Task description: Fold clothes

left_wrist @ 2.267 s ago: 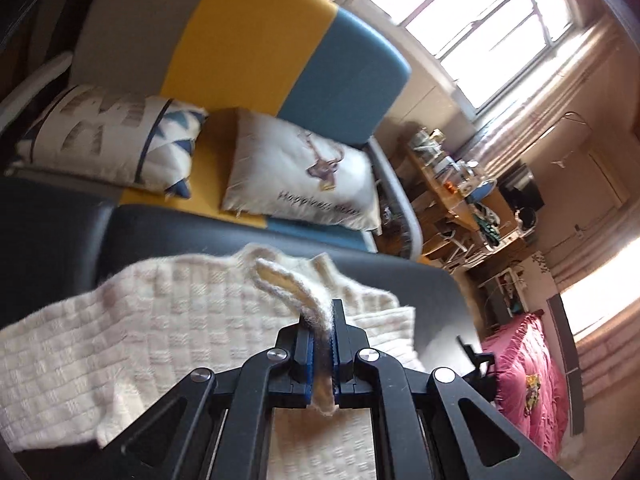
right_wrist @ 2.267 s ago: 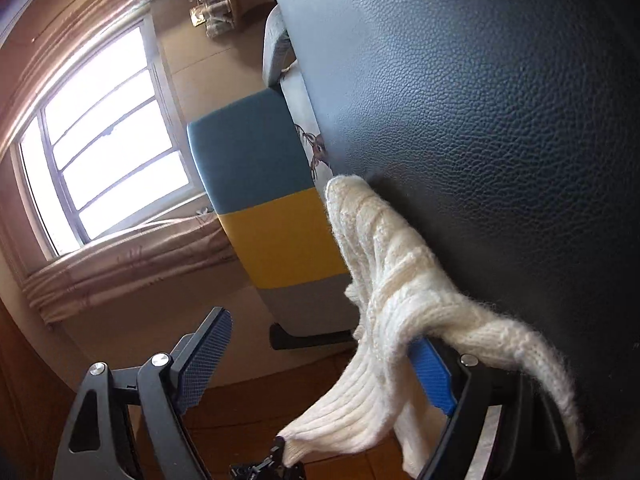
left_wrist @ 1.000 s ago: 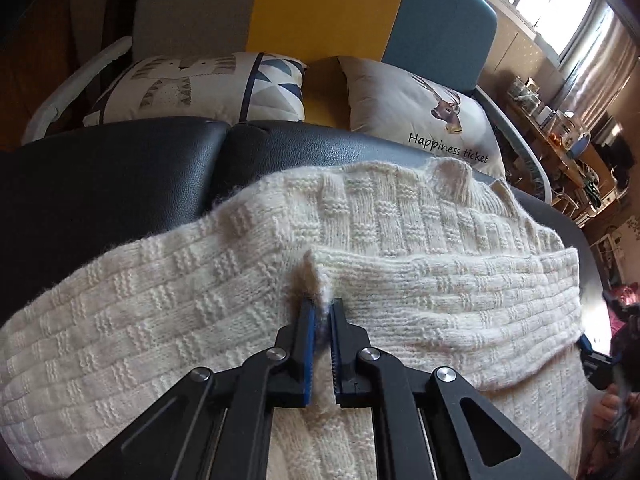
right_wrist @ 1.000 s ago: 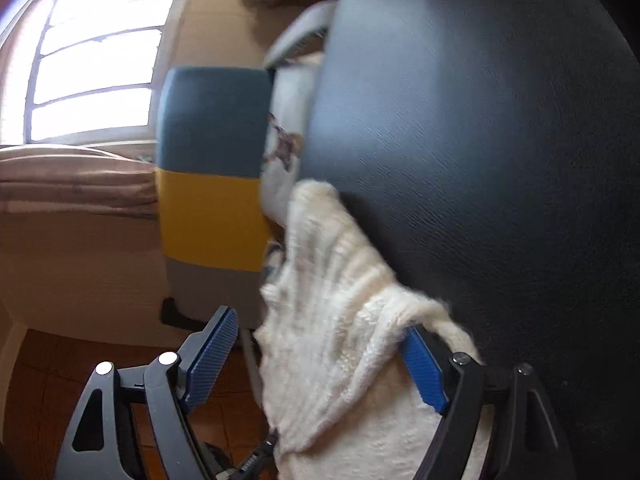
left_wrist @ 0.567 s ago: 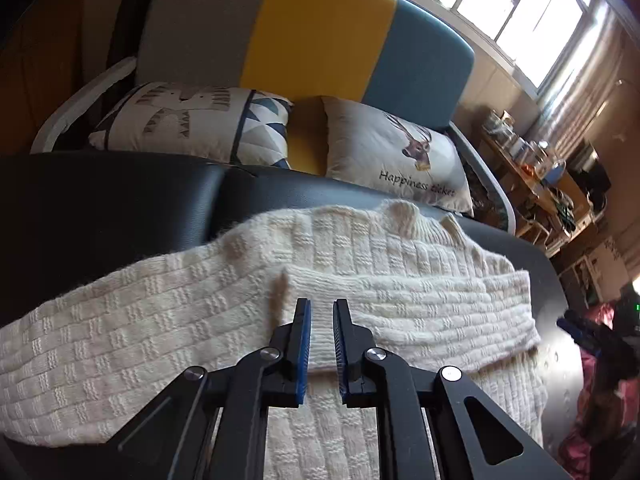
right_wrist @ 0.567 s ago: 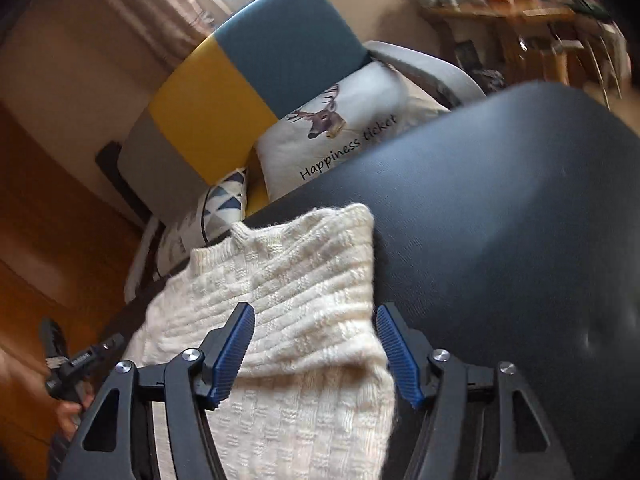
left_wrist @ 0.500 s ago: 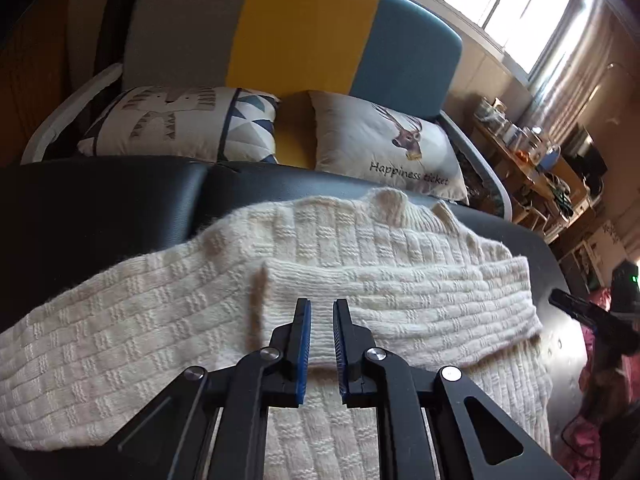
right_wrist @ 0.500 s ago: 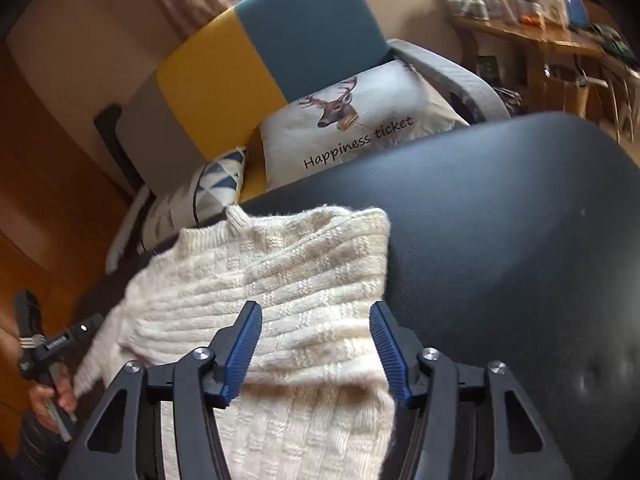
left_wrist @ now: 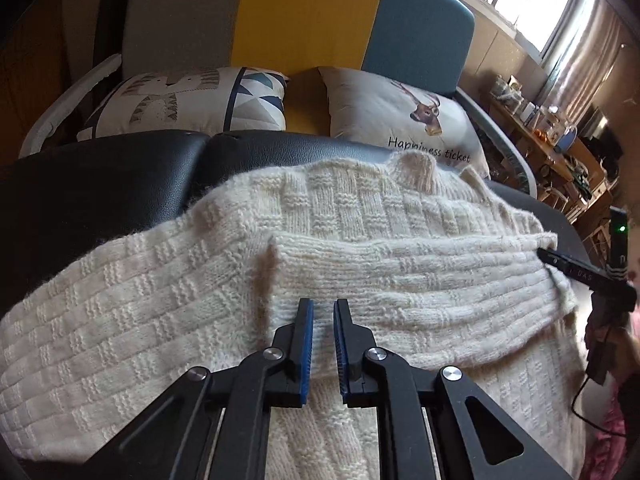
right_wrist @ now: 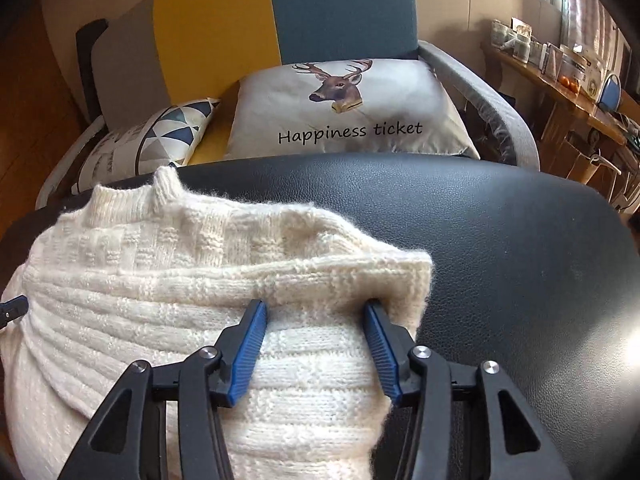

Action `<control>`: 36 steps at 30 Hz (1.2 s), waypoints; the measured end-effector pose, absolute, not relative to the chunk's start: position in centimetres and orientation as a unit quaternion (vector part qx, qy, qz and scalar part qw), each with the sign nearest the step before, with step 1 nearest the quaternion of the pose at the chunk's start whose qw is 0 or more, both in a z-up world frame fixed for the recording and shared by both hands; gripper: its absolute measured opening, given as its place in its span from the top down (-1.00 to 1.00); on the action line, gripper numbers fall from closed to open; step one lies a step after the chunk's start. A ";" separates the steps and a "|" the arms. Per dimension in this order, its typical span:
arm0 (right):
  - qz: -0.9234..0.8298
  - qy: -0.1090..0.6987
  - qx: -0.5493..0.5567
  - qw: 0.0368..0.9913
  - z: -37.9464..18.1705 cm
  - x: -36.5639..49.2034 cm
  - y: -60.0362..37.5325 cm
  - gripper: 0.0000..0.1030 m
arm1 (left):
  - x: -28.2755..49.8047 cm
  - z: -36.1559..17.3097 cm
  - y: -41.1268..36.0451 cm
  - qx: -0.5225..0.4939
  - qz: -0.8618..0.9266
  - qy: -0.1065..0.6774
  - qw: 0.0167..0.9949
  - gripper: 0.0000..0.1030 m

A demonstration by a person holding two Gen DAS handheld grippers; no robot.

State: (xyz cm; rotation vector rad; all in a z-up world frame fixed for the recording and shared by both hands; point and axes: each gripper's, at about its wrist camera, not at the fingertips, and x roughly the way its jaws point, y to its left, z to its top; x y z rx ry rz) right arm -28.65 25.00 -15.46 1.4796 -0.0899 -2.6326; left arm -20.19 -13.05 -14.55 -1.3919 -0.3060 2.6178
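Cream basket-weave sweater lies flat, sleeve folded across, collar at twelve o'clock; left gripper nearly closed, empty; right gripper closing, empty

Your left gripper points forward and steeply down, its jaws drawn almost together with only a narrow slit between the blue pads; nothing sits in that slit. Your right gripper also tilts steeply down, and its jaws are closing from a middling spread. Knit fabric lies between them, and the tip of the right-hand jaw is tucked under a fold, yet the pads do not press on it. At the right edge of the left wrist view, your right hand grips its black handle.
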 end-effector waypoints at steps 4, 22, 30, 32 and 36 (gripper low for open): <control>-0.874 -0.011 0.479 0.084 -13.2 -26.8 23.9 0.02 | -19.3 -13.2 -11.7 -0.442 0.889 -0.061 0.101 0.76; -0.877 -0.012 0.479 0.041 -13.1 -21.5 24.3 -0.04 | -15.6 -13.1 -18.6 -0.444 0.862 -0.236 0.070 0.53; -0.865 0.012 0.494 0.082 -14.4 -22.1 15.2 -0.05 | -3.8 -12.7 -31.5 -0.414 0.845 -0.336 -0.048 0.46; -0.850 0.033 0.521 0.064 -16.5 -22.1 13.7 -0.12 | -0.1 -13.2 -35.7 -0.402 0.833 -0.370 -0.089 0.46; -0.852 0.024 0.520 0.046 -15.7 -21.6 13.3 -0.12 | 6.5 -14.6 -44.1 -0.365 0.797 -0.451 -0.168 0.46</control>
